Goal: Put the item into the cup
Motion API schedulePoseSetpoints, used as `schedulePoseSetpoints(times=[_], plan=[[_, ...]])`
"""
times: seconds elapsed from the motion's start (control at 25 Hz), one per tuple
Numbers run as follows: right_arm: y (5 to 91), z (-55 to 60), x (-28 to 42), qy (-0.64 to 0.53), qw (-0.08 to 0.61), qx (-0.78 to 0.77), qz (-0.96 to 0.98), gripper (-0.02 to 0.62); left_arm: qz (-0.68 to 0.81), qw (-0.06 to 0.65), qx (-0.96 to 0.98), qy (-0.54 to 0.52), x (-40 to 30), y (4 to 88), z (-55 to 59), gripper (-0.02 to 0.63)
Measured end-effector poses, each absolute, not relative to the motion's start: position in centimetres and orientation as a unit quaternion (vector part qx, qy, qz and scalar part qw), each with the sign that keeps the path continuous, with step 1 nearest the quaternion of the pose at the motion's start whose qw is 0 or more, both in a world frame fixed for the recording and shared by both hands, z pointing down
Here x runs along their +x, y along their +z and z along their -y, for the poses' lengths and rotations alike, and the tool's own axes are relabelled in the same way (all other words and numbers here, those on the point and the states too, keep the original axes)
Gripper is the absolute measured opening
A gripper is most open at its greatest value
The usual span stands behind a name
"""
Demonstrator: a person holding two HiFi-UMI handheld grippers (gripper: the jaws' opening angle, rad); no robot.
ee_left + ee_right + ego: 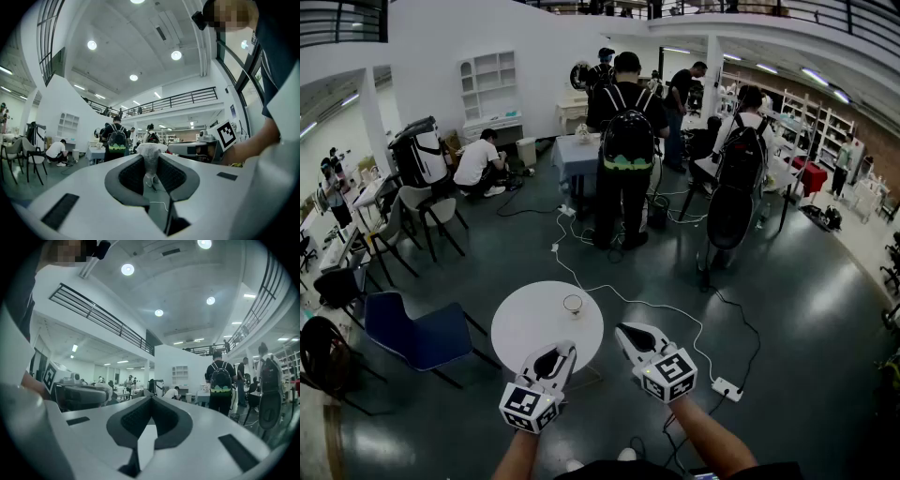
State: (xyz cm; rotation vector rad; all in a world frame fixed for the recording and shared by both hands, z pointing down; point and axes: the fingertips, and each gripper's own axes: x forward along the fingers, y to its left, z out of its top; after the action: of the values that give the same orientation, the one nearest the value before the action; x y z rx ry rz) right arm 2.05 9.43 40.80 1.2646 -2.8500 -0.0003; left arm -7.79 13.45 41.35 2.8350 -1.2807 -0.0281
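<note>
Cup [573, 304] on round table [525, 330]; blue chair [412, 337] left, cable [647, 304] right.

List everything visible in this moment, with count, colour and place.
table: one, white, round, just ahead of both grippers
cup: one, clear-looking, on the table's far side
item: one, whitish, crumpled, between the left gripper's pads
chair: one, blue, left of the table
power strip: one, white, floor, right of the table
people: several, mostly dark clothes, farther back
left gripper: white, shut on the item
right gripper: white, shut, empty
</note>
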Motion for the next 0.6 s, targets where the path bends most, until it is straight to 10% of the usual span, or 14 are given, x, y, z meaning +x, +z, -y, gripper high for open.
schedulePoseSetpoints(times=[0.6], plan=[[41.0,-9.7,2.9,-0.018,0.01,0.384,0.923,0.017,0.42,0.021,0.907,-0.005,-6.1,41.7,-13.3,0.077]])
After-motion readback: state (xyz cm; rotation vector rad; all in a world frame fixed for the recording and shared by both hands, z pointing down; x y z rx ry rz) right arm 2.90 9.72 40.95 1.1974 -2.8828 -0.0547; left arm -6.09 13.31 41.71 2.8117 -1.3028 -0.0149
